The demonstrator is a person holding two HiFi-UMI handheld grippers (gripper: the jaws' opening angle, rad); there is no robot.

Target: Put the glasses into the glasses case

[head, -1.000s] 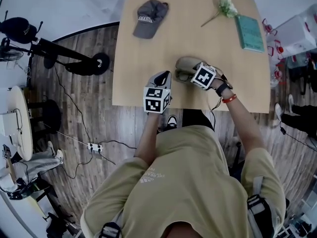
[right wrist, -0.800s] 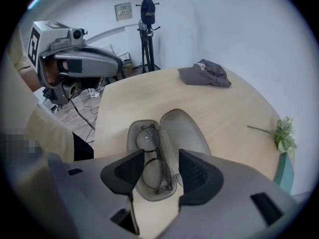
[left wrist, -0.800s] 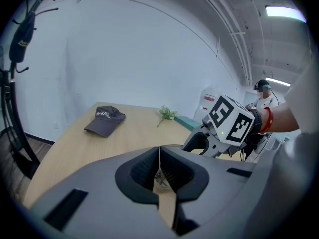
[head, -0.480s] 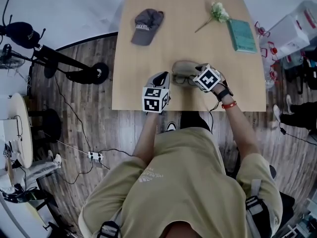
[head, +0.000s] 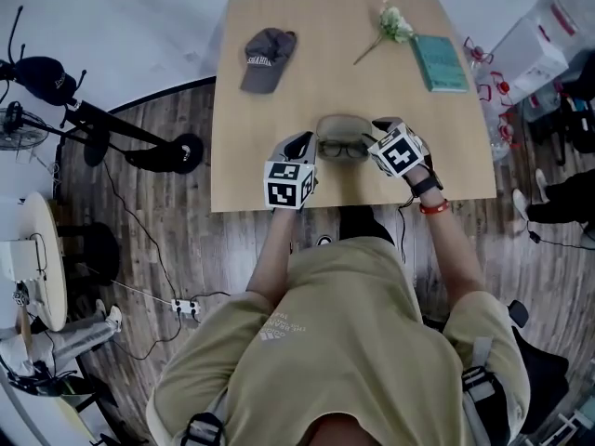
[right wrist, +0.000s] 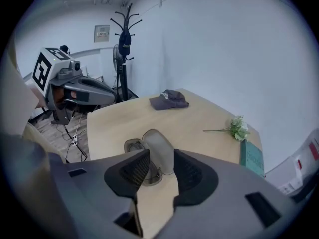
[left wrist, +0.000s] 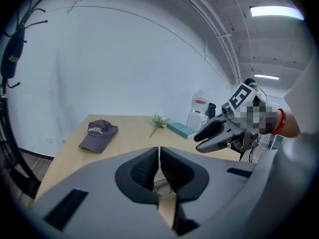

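Glasses [head: 344, 149] sat in open glasses case [head: 340, 122]: light, fragile, so I'd press stiff far lid instead. R gripper [right wrist: 160, 159] half-wide, just narrowing, empty; L gripper [left wrist: 159, 157] pinched together, empty.

Head view overhead, others low, sharing table [head: 325, 72]

A dark grey cap [head: 265, 59] lies on the far left part of the wooden table [head: 316, 86]. It is well apart from a flower sprig [head: 389, 24], which lies just beside a teal book [head: 439, 61]. Left of the table, a black stand [head: 116, 125], perhaps of a fan, is on the floor.
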